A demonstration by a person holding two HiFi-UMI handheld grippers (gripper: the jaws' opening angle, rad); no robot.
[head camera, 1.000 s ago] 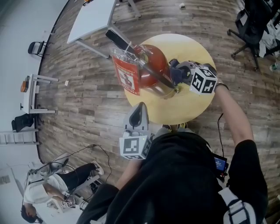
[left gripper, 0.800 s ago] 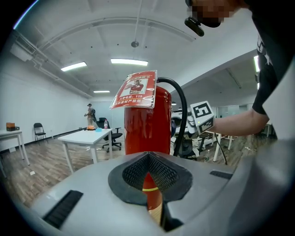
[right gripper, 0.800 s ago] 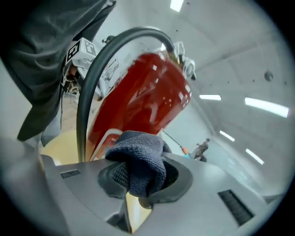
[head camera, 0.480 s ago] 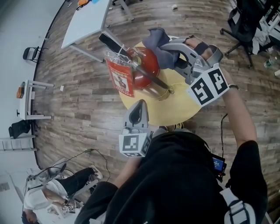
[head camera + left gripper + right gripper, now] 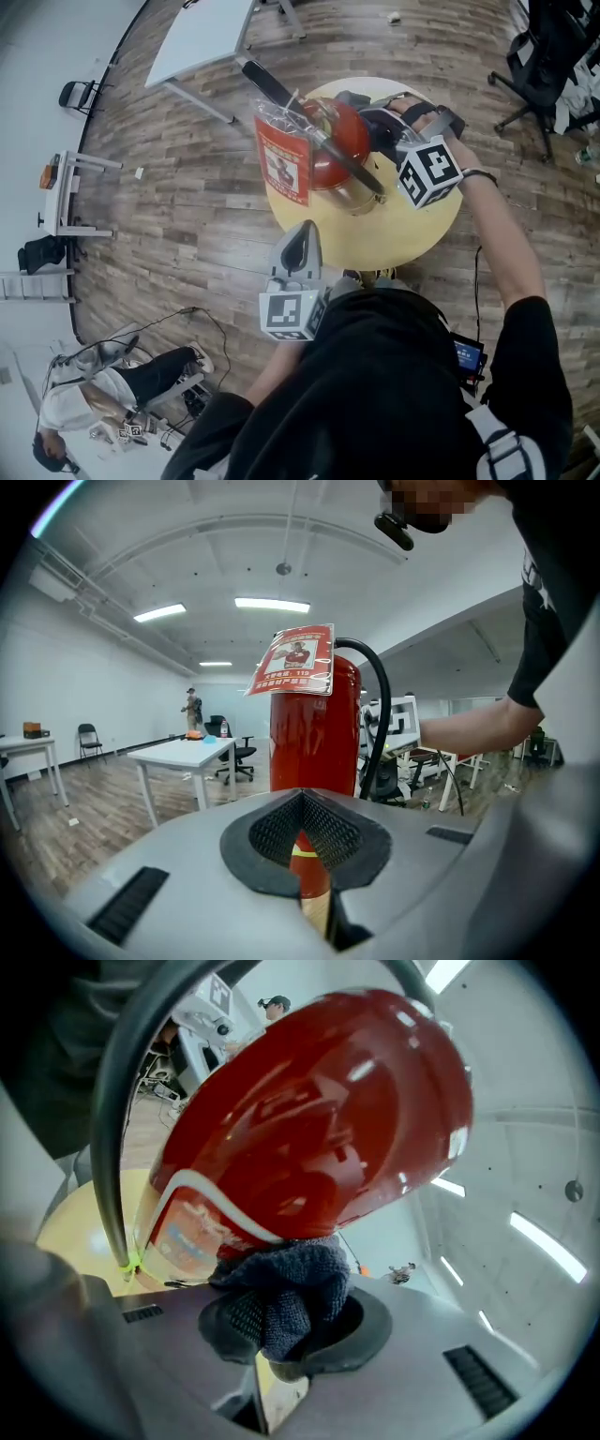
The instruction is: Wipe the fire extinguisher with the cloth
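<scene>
My right gripper (image 5: 380, 131) has dropped from above the fire extinguisher (image 5: 333, 141) to its right flank.

Head view: the extinguisher stands upright on the round yellow surface (image 5: 412, 234). A black hose (image 5: 347, 164) crosses its body and a red tag (image 5: 281, 164) hangs on its left. A white table (image 5: 202, 37) stands beyond. My left gripper (image 5: 298, 239) hovers by the surface's near edge.

Left gripper view: my fingers (image 5: 272, 832) are closed on nothing, with the extinguisher vertical ahead.

Right gripper view: my fingers grip the cloth (image 5: 281, 1288), which is pressed to the red body, beside the hose.

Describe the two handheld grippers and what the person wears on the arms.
Both the left gripper and right gripper are grey shells with black ribbed pads, each carrying a white cube with black square markers. The person wears a black short-sleeved top and a dark right wristband.
</scene>
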